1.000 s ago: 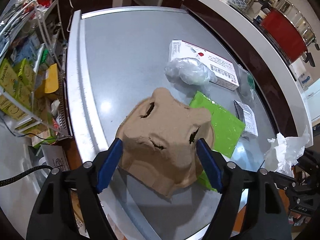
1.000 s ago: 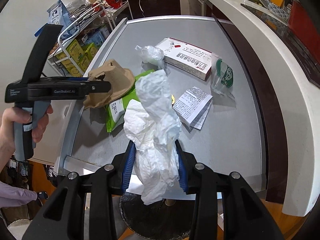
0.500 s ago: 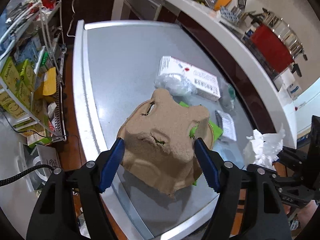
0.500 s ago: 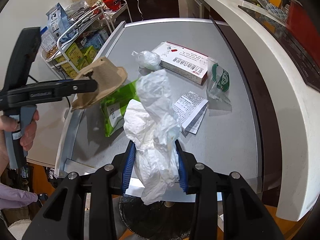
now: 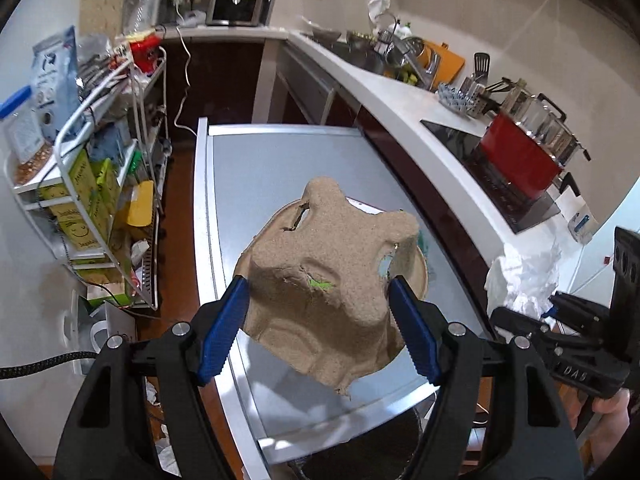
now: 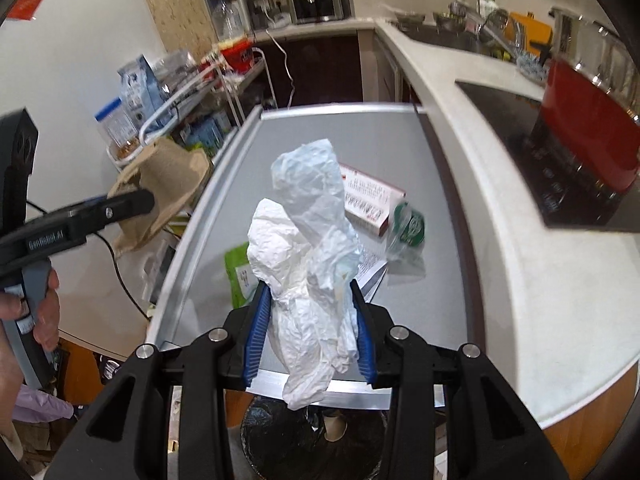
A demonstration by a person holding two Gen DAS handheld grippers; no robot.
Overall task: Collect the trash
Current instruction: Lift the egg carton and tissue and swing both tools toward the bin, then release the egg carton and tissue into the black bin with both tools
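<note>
My left gripper (image 5: 318,322) is shut on a brown pulp cup carrier (image 5: 332,272) and holds it in the air above the near end of the grey table (image 5: 256,168). It also shows at the left of the right wrist view (image 6: 164,184). My right gripper (image 6: 308,328) is shut on a crumpled white plastic bag (image 6: 312,248), held above the table's front edge. The bag shows at the right of the left wrist view (image 5: 524,276). A dark round bin (image 6: 316,436) sits on the floor below the right gripper.
On the table lie a white and red box (image 6: 372,200), a green packet (image 6: 240,272), a clear wrapper with a green logo (image 6: 408,228) and a printed paper (image 6: 370,268). A wire rack of goods (image 5: 92,184) stands left. A white counter with a red pot (image 5: 520,160) runs along the right.
Both grippers have lifted and drawn back toward the table's front edge with their loads. The cup carrier has risen off the table. The views have tilted up toward the kitchen.
</note>
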